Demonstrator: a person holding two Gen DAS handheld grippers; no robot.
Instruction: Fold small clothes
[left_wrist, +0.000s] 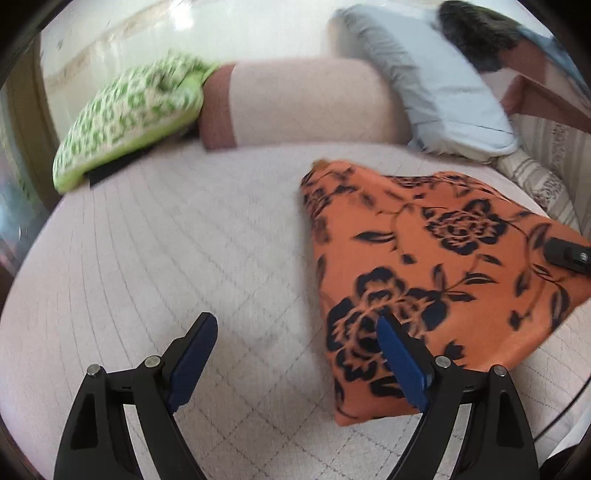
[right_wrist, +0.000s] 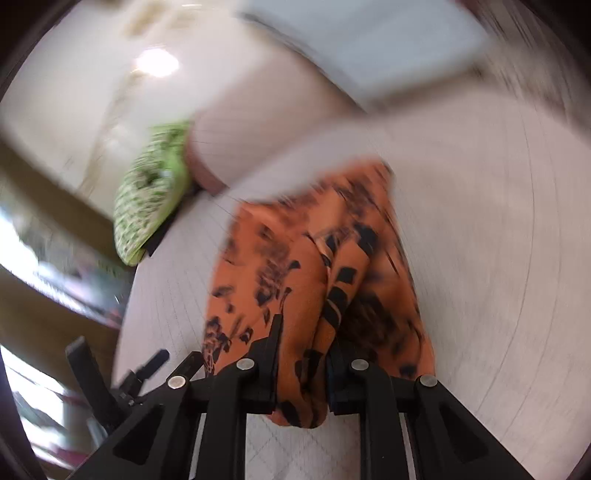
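I see a pale quilted bed (left_wrist: 184, 229) with an orange cloth with dark flowers (left_wrist: 436, 258) lying on its right half, one edge gathered up. Behind sit a blue pillow (left_wrist: 436, 85) and a green patterned cushion (left_wrist: 129, 114). My right tool (right_wrist: 301, 354) pinches a bunched fold of the cloth; my left tool (left_wrist: 295, 332) stands spread, nothing between its pads.

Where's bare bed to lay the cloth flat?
The quilt is bare from the orange cloth leftward to the green pillow, and up to the bolster. The right is crowded: the cloth, the blue pillow and a striped cushion.
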